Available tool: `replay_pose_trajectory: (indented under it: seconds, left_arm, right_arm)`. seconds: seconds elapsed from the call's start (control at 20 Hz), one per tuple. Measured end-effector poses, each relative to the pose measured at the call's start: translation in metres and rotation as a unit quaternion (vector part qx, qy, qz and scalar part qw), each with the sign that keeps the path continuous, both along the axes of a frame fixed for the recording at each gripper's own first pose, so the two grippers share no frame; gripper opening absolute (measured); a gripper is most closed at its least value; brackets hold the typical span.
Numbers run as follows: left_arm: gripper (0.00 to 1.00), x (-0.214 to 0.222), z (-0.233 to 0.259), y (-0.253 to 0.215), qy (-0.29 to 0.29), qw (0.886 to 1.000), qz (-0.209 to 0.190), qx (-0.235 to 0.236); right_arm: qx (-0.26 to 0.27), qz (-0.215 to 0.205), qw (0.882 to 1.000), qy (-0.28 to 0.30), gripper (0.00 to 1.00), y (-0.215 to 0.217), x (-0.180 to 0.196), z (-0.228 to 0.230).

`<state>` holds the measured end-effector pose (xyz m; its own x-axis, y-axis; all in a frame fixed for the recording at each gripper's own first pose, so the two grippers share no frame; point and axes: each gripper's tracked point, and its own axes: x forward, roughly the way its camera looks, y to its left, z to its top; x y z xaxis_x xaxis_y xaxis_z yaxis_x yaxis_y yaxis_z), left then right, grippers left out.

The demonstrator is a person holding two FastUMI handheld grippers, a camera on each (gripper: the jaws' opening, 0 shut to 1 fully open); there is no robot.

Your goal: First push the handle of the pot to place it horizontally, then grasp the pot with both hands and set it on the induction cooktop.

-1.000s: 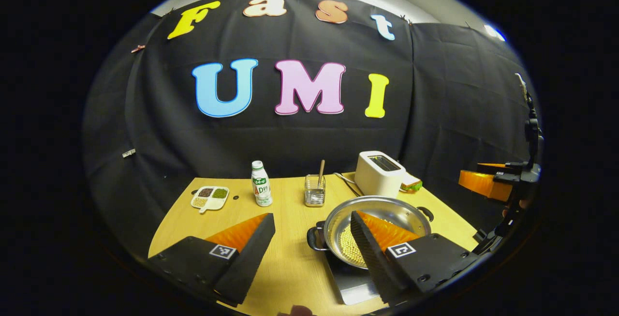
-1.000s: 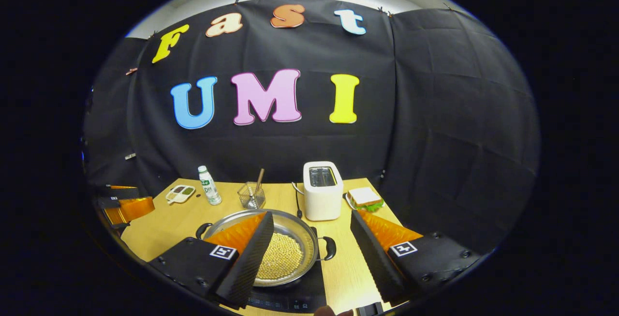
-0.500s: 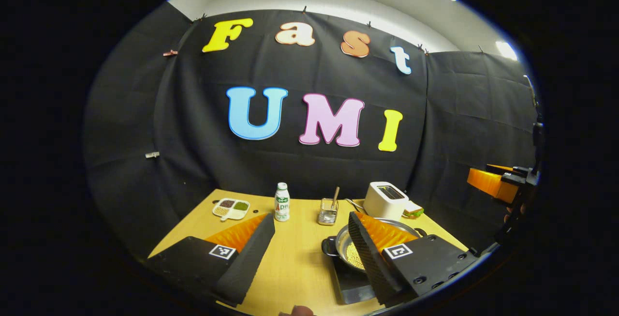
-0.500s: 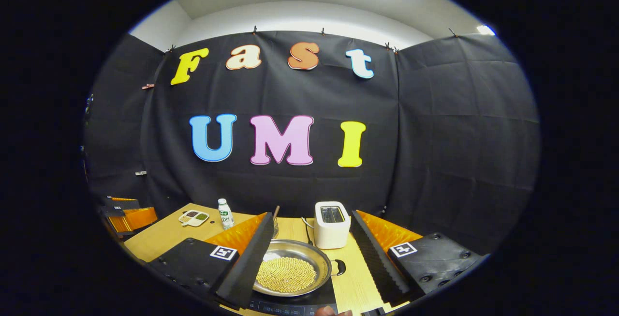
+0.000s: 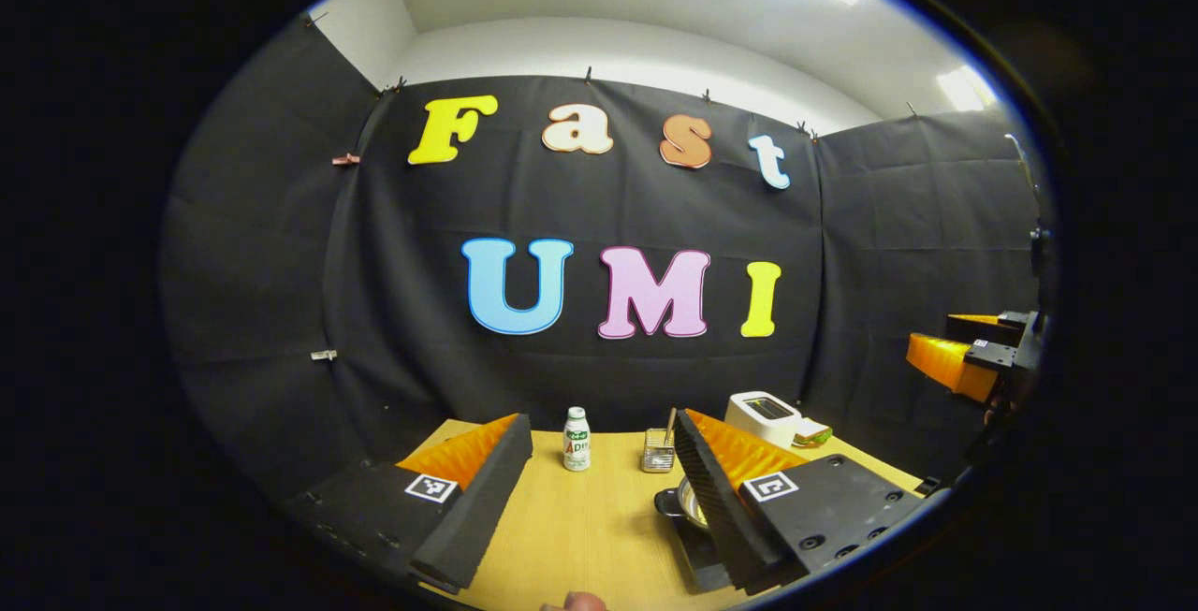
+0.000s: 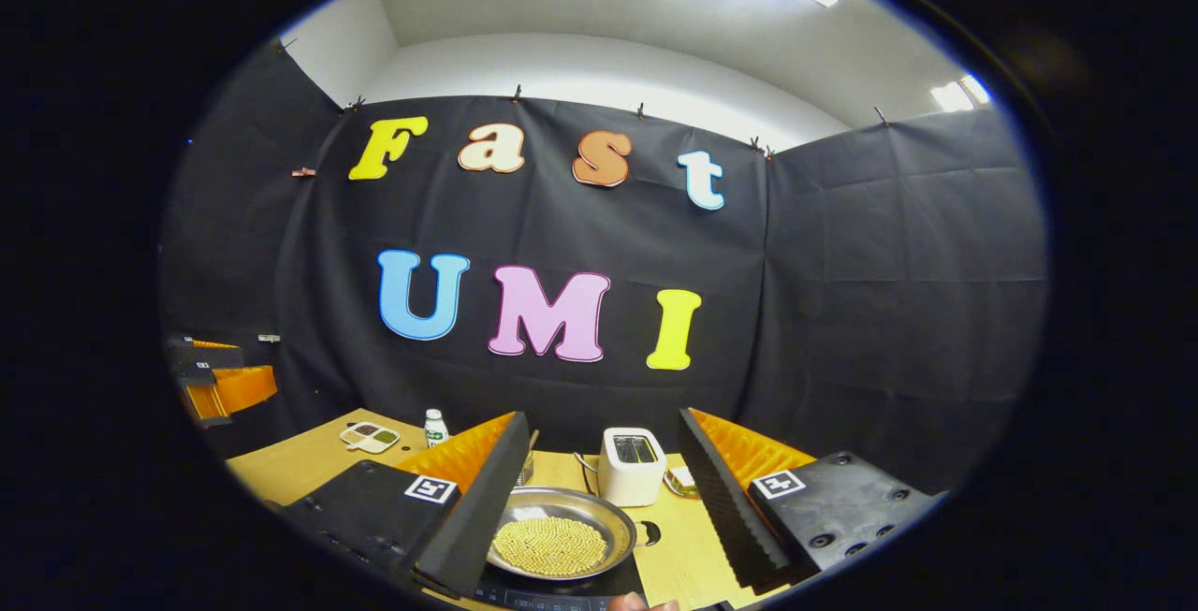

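Observation:
A steel pot (image 6: 599, 516) holding pale yellow beans sits on the black induction cooktop (image 6: 562, 594), with one dark side handle (image 6: 649, 533) showing at its right. In the left gripper view a sliver of the pot (image 5: 686, 501) and the cooktop (image 5: 700, 550) peek out beside the right finger. My left gripper (image 5: 601, 424) stands open, held back and above the table, touching nothing. My right gripper (image 6: 604, 419) is open too, hovering short of the pot with nothing between its fingers. Each gripper appears in the other's view: the right gripper (image 5: 964, 356) and the left gripper (image 6: 220, 382).
On the wooden table (image 5: 580, 527) stand a small white bottle (image 5: 577, 440), a clear holder with a stick (image 5: 658, 450), a white toaster (image 6: 629, 466) and a sandwich (image 5: 812, 433). A divided dish of grains (image 6: 370, 436) lies at the far left.
Both grippers have drawn back and tilted upward, so the pot and table now look smaller and lower. The pot stays on the cooktop. Both grippers remain open.

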<state>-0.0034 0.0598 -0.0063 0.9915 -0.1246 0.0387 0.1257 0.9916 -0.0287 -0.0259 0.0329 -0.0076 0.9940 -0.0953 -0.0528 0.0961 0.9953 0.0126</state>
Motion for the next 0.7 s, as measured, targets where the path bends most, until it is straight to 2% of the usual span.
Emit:
replay_pose_trajectory:
  seconds: [0.1, 0.7]
  left_arm:
    - [0.95, -0.0045, -0.0008, 0.0003, -0.002, 1.000, -0.001, 0.006]
    - [0.95, -0.0052, -0.0070, -0.0021, 0.009, 1.000, -0.009, 0.006]
  right_arm:
    - [0.006, 0.000, 1.000, 0.002, 0.96, 0.0037, -0.0042, -0.0012]
    - [0.015, -0.010, 1.000, 0.015, 0.98, 0.0019, -0.0078, -0.0097]
